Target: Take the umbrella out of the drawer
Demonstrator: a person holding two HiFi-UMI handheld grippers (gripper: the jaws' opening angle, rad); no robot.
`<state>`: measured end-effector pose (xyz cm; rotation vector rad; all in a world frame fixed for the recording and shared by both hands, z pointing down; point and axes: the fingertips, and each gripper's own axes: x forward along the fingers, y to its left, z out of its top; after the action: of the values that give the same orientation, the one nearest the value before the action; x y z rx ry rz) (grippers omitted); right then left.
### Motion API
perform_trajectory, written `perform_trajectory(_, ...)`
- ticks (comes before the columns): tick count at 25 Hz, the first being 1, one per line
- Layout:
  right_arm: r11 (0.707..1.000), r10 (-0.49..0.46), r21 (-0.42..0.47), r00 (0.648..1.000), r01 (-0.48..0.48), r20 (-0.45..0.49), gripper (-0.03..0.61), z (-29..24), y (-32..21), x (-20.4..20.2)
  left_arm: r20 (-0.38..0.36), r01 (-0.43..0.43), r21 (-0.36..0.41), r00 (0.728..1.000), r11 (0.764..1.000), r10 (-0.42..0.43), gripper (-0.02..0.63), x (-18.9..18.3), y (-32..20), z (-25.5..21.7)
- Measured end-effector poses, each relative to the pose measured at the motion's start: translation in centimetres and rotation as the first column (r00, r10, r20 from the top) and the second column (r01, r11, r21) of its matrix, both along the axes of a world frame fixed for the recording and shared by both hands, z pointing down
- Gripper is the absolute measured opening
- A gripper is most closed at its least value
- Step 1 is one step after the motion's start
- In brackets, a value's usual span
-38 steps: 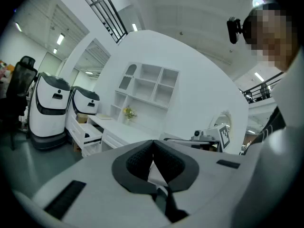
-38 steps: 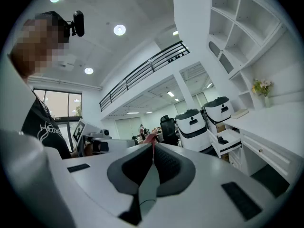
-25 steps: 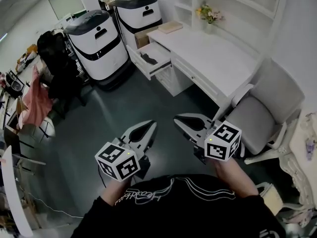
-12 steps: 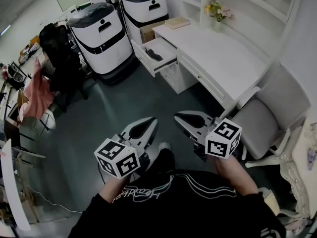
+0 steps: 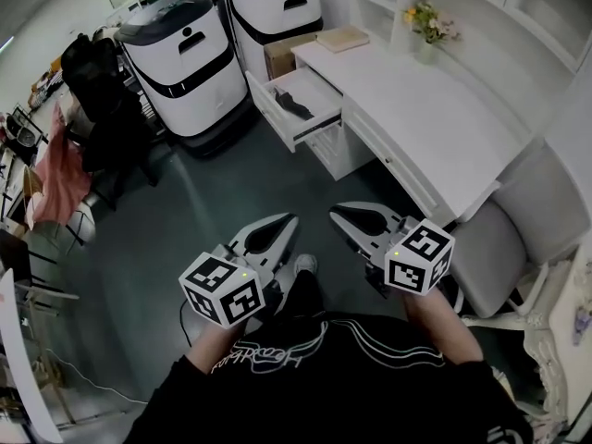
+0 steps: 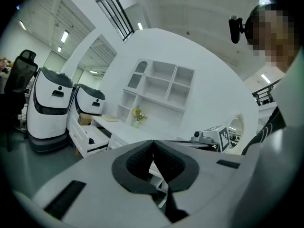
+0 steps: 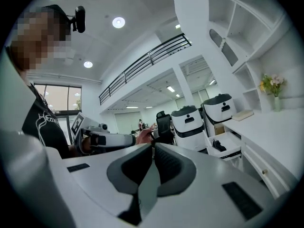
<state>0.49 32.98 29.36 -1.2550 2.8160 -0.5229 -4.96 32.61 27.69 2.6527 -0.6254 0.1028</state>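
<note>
Grey floor point(image 5: 213, 192) lies below; your left gripper point(image 5: 282, 225) and right gripper point(image 5: 344, 215) both have jaws pressed together, empty. Well ahead of them the umbrella point(image 5: 298, 107) lies in the open drawer point(image 5: 319, 89) below the tabletop point(image 5: 416, 109). Reach it like that and you'd likely shove it deeper, not grip it.

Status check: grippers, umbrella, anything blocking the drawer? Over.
Left gripper and right gripper shut, empty. Umbrella lying in open drawer, untouched, well ahead. Nothing seen in the way.
</note>
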Motion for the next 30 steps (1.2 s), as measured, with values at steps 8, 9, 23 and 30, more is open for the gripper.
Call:
perform_trajectory(8,0.997,0.033,-0.07,0.999,-0.032,0.008,0.049,1.1,-17.8,2.1,0.01,-0.032,-0.074,0.999,0.997,0.033,0.021,1.9,-18.0,1.5)
perform_trajectory(9,0.996,0.035,-0.078,0.999,-0.034,0.011,0.049,1.1,-20.3,2.3,0.012,-0.037,-0.082,0.999,0.996,0.038,0.021,2.2,-20.4,1.7)
perform_trajectory(23,0.985,0.094,-0.144,0.995,-0.098,-0.034,0.051,4.4,-40.2,6.1,0.045,-0.083,-0.124,0.995,0.989,0.089,0.021,6.0,-40.9,5.1)
perform_trajectory(30,0.987,0.066,-0.145,0.997,-0.071,-0.037,0.051,5.2,-45.9,8.5,0.067,-0.041,-0.141,0.996,0.989,0.051,0.021,8.1,-46.8,6.1)
